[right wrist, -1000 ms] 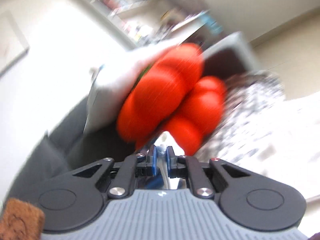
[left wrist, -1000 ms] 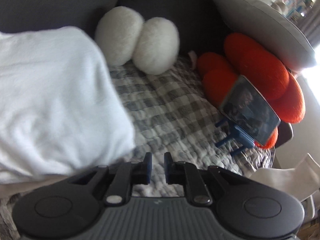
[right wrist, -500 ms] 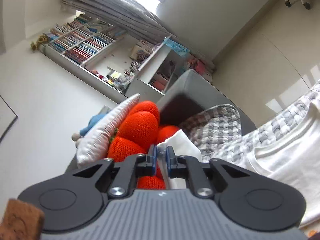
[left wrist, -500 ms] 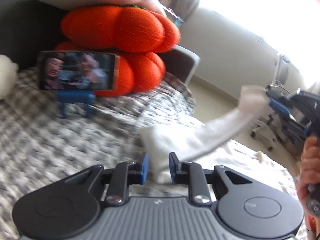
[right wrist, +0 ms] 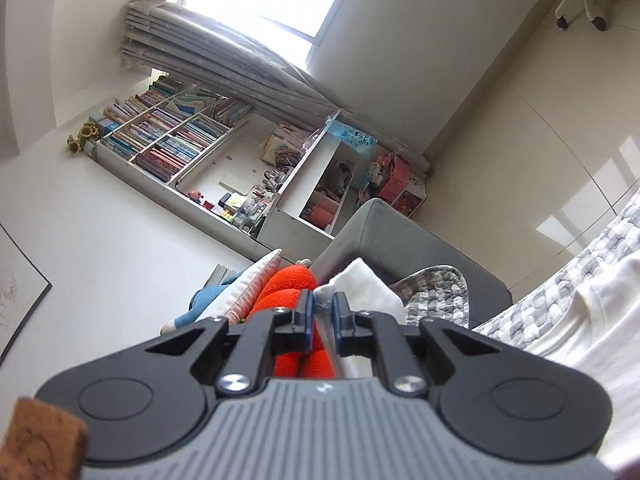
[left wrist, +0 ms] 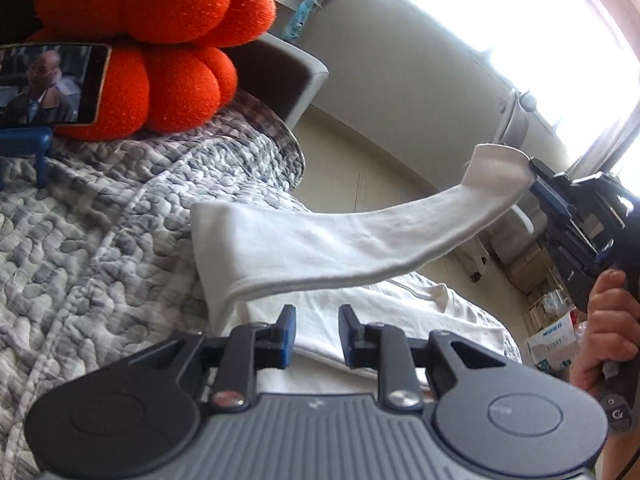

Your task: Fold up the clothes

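Item: white garment (left wrist: 332,248), one piece, stretched as a long band across the middle of my left wrist view, from its folded end on the quilt at centre left up to the right edge, where it is pinched. Holder: my right gripper (left wrist: 534,178), upper right of that frame, jaws clamped on the cloth's far corner; a hand (left wrist: 604,328) grips its handle below. In the right wrist view the same gripper (right wrist: 322,312) shows its blue pads nearly together with white fabric bunched between them at lower centre. My left gripper (left wrist: 316,334), bottom centre of its own frame, has jaws apart with nothing between the pads; the garment's lower edge passes just above them. Support: grey-and-white checked quilt (left wrist: 100,216), covering the left half. Further white cloth (left wrist: 400,320) lies flat on it, lower centre. Also present: orange lobed cushion (left wrist: 160,40), upper left; phone (left wrist: 52,84) on a blue stand (left wrist: 28,140), left edge, screen lit; bookshelf (right wrist: 172,136), left of centre in the right view.
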Tool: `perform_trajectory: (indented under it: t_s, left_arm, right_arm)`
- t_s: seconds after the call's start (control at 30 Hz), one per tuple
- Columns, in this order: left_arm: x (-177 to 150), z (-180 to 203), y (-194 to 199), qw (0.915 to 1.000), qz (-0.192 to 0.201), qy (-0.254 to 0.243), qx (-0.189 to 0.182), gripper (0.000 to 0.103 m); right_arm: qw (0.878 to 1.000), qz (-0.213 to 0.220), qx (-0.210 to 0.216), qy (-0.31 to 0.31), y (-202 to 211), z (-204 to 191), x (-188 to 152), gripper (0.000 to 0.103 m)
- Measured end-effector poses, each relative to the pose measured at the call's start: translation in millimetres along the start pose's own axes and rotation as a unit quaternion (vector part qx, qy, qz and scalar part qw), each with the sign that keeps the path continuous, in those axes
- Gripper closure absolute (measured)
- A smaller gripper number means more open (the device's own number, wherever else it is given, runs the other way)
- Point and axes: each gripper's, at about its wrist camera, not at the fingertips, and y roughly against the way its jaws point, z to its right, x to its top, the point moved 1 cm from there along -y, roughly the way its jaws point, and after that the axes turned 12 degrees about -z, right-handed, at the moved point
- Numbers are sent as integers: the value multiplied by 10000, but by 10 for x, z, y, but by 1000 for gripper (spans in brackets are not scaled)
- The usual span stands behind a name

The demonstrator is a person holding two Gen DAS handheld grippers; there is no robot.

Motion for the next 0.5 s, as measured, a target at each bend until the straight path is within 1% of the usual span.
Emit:
perform_trajectory:
  t_s: [0.07,0.1,0.17,0.27,0.33,0.4,0.5]
  left_arm:
    - [-24,127,-55,9996,-58,-271,-74,80]
    - [-39,189,-89,9990,-109,-414,-121,78]
    - [-75,284,-211,9973,-277,-673,-67,73]
    - [-100,364,-452,9939,-508,-892,411,72]
    - [-89,346,-542,9919,-512,-957,666,72]
    - [-79,299,-583,9900,-501,-1030,824,72]
    - [-84,264,-598,9863,-557,-1274,883,72]
  right_arm:
    - [9999,66,64,-64,63,44,30,92]
    - [9999,98,81,-83,95,59,44,92]
    - [9998,156,53,-84,150,77,79,92]
    - [9996,288,-2,-75,247,101,130,92]
    - [9991,425,-11,-49,339,122,162,92]
    - [9984,553,-81,30,435,146,178,92]
    - [9969,714,-279,148,569,223,182,92]
